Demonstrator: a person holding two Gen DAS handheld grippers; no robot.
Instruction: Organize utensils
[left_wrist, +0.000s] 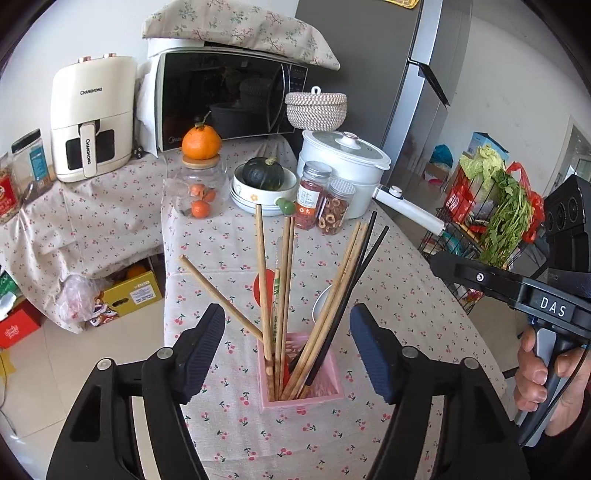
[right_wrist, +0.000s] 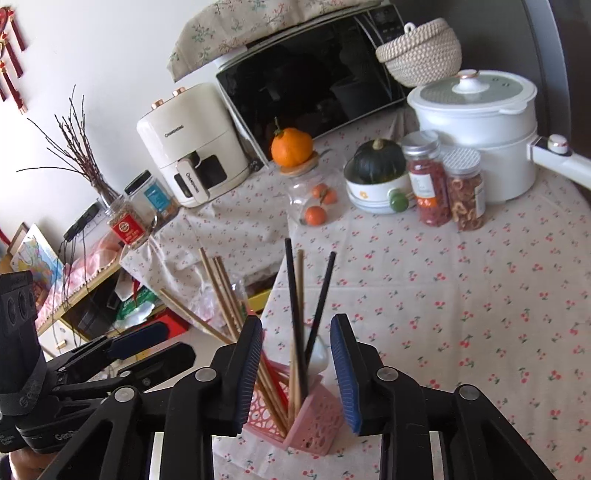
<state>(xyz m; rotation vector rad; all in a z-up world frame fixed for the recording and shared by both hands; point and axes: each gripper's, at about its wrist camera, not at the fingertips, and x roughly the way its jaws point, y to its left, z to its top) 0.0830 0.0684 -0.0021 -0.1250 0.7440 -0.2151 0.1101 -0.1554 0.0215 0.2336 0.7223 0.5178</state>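
- The pink holder (left_wrist: 301, 373) stands on the table (left_wrist: 406, 280), with chopsticks (left_wrist: 284, 295) upright inside to keep them tidy.
- Left claw (left_wrist: 288, 350) is wide open and empty, hovering above the holder.
- Right claw (right_wrist: 297, 373) is open too, gripping nothing, its jaws flanking the black chopsticks (right_wrist: 295, 314), probably to straighten them.

Pink lattice-patterned utensil holder (right_wrist: 310, 424); tan wooden chopsticks (left_wrist: 282, 295) beside black chopsticks (right_wrist: 295, 314). Cream tablecloth (left_wrist: 229, 424) sprinkled with red cherries. Dark green squash (left_wrist: 263, 172), orange mandarin (left_wrist: 201, 142), white pot (right_wrist: 480, 122).

Chopsticks (left_wrist: 284, 295) stand in the holder (left_wrist: 325, 391) on the table (left_wrist: 406, 295), jars (left_wrist: 325, 199) behind.
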